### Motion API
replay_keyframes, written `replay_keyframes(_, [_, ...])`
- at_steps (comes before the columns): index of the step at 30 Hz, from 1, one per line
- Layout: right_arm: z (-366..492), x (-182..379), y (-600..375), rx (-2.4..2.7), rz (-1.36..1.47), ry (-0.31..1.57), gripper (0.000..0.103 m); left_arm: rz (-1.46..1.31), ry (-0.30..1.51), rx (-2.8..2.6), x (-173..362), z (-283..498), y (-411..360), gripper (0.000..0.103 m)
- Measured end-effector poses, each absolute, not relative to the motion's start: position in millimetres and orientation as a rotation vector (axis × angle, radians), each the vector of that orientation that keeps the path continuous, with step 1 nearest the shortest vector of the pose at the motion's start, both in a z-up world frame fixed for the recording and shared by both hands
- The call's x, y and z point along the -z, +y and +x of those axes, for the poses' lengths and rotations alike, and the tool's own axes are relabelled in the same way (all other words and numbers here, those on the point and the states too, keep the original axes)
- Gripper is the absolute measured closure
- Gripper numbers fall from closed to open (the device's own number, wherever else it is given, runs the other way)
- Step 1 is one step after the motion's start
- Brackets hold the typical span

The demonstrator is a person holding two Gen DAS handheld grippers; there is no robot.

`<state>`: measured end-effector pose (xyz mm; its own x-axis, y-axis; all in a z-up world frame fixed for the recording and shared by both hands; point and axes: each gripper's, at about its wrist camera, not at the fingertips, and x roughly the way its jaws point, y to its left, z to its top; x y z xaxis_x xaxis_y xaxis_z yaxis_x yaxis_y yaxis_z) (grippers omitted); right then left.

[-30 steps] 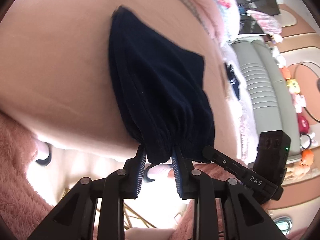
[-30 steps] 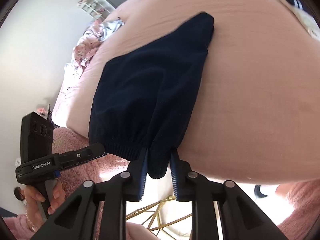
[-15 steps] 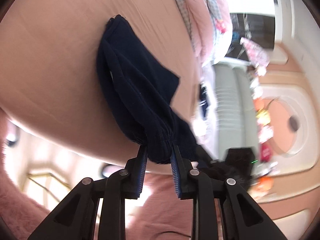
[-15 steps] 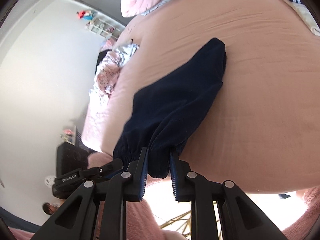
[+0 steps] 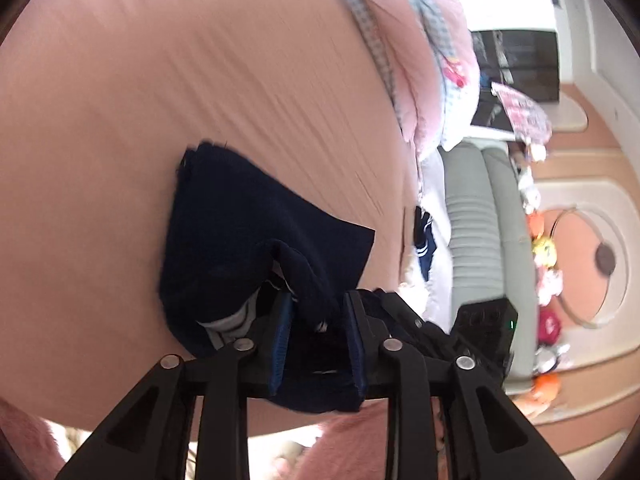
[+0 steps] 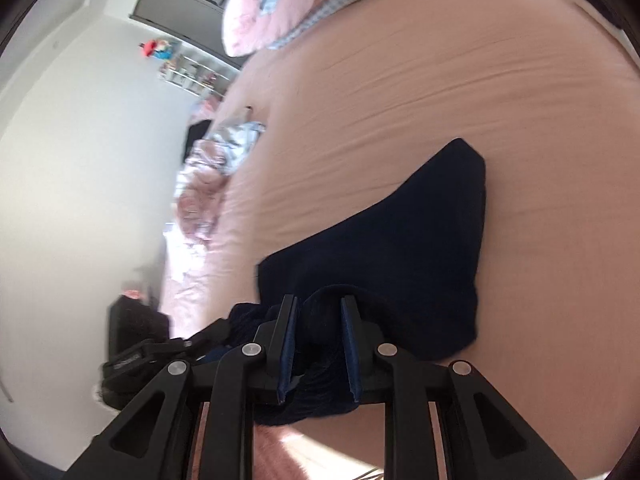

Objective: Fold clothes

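The navy garment [image 6: 400, 256] is being held on the pink bed [image 6: 460, 100], its gathered edge pinched by both the left hand-held gripper [image 5: 316, 332] and right hand-held gripper [image 6: 316, 336]; uneven release risks a skewed fold.

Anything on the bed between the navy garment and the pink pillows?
No. In the right wrist view, only bare pink sheet lies between the navy garment and the pillows.

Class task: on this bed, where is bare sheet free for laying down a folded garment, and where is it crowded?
Free: the wide pink sheet between the navy garment and the pillows. Crowded: the near edge, where both grippers clamp the garment, and the clothes pile at the wall-side edge.
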<state>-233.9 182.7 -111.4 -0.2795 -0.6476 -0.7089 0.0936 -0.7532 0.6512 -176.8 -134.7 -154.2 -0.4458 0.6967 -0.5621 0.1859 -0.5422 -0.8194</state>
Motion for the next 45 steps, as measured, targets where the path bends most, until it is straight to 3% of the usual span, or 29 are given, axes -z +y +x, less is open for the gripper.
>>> replay_keyframes(2, [-243.5, 120.6, 181.6, 2.082, 1.521, -0.696, 0.081, -1.377, -1.070, -2.195, 133.5, -170.4, -137.7, 0.041])
replay_keyframes(3, [-248.6, 124.1, 181.3, 2.086, 1.527, -0.705, 0.081, -1.386, -0.945, -2.261, 124.7, -166.9, -135.6, 0.037])
replay_keyframes(6, [-261.0, 128.2, 182.6, 2.096, 1.540, -0.738, 0.081, -1.385, -0.536, -2.416, 104.1, -154.5, -118.2, 0.036])
replay_keyframes(10, [-264.0, 121.7, 189.8, 2.102, 1.521, -0.750, 0.081, -1.277, -0.172, -2.437, 105.0, -137.5, -82.6, 0.036])
replay_keyframes(12, [-256.9, 115.6, 194.3, 2.121, 1.506, -0.731, 0.081, -1.272, -0.047, -2.424, 114.2, -142.9, -65.9, 0.040])
replay_keyframes(13, [-252.7, 111.9, 196.8, 2.135, 1.497, -0.714, 0.081, -1.288, 0.007, -2.434, 119.2, -147.9, -58.5, 0.051])
replay_keyframes(14, [-248.3, 107.8, 199.8, 2.156, 1.484, -0.705, 0.081, -1.315, 0.043, -2.424, 125.3, -154.4, -54.2, 0.080])
replay_keyframes(15, [-243.4, 102.5, 204.0, 2.177, 1.469, -0.695, 0.081, -1.366, 0.051, -2.413, 129.5, -166.4, -45.2, 0.099])
replay_keyframes(16, [-238.9, 96.5, 209.1, 2.191, 1.447, -0.693, 0.081, -1.390, 0.001, -2.403, 131.4, -172.3, -49.5, 0.101])
replay_keyframes(18, [-231.1, 85.1, 217.3, 2.223, 1.407, -0.666, 0.081, -1.413, -0.067, -2.397, 134.4, -182.3, -56.4, 0.101])
replay_keyframes(20, [-224.6, 75.0, 221.8, 2.268, 1.379, -0.585, 0.074, -1.412, -0.103, -2.403, 136.4, -190.5, -61.8, 0.101])
replay_keyframes(22, [-219.6, 73.2, 218.4, 2.298, 1.377, -0.444, 0.072, -1.410, -0.140, -2.410, 138.4, -198.6, -67.1, 0.101])
replay_keyframes(24, [-216.9, 82.3, 206.6, 2.271, 1.414, -0.289, 0.072, -1.409, -0.176, -2.416, 140.4, -206.8, -72.5, 0.101])
replay_keyframes(30, [-229.3, 113.4, 170.4, 2.272, 1.511, -0.083, 0.072, -1.403, -0.285, -2.432, 146.4, -231.4, -88.6, 0.100])
replay_keyframes(34, [-233.6, 113.7, 171.8, 2.336, 1.499, -0.085, 0.072, -1.319, -0.368, -2.437, 148.9, -226.4, -100.1, 0.090])
replay_keyframes(37, [-228.5, 107.7, 181.1, 2.380, 1.462, -0.108, 0.072, -1.305, -0.352, -2.467, 146.4, -211.8, -110.7, 0.055])
replay_keyframes(39, [-227.1, 106.8, 186.6, 2.385, 1.447, -0.138, 0.070, -1.327, -0.341, -2.435, 151.4, -207.4, -110.7, 0.055])
replay_keyframes(40, [-228.9, 109.1, 185.5, 2.370, 1.451, -0.152, 0.064, -1.340, -0.309, -2.427, 153.1, -207.0, -108.2, 0.055])
replay_keyframes(42, [-233.8, 117.9, 179.3, 2.304, 1.481, -0.147, 0.063, -1.364, -0.247, -2.409, 156.5, -206.2, -103.2, 0.065])
replay_keyframes(43, [-236.1, 122.7, 175.1, 2.278, 1.496, -0.126, 0.064, -1.376, -0.262, -2.405, 157.7, -207.0, -103.6, 0.079])
replay_keyframes(45, [-241.2, 133.0, 163.4, 2.248, 1.510, -0.072, 0.078, -1.399, -0.291, -2.397, 160.2, -208.7, -104.3, 0.085])
